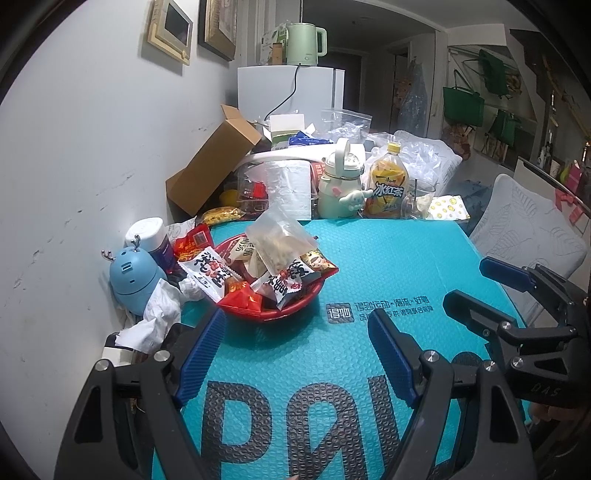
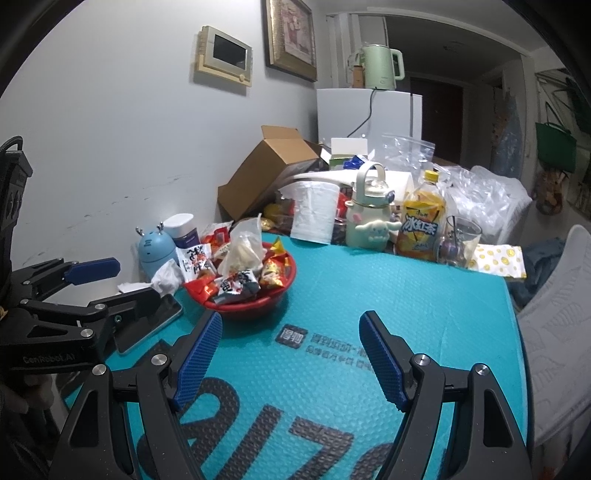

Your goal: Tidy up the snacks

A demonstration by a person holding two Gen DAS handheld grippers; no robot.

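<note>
Red bowl [image 1: 291, 314] of snack packets [image 1: 207, 271] sits ahead of my left gripper [image 1: 297, 354] and right gripper [image 2: 291, 354]; both hang wide open, empty, above the teal mat [image 2: 388, 295].

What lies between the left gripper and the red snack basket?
Only bare teal mat separates the left gripper from the red basket, seen in the left wrist view.

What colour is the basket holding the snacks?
Red basket, clearest in the left wrist view.

A lived-in home — framed pictures [image 2: 291, 35] on the wall, a kettle [image 1: 304, 43] atop a small white fridge [image 1: 290, 94], and a cluttered table [image 1: 388, 266] with a snack bowl [image 1: 273, 310] and iced-tea bottle [image 1: 388, 181].
</note>
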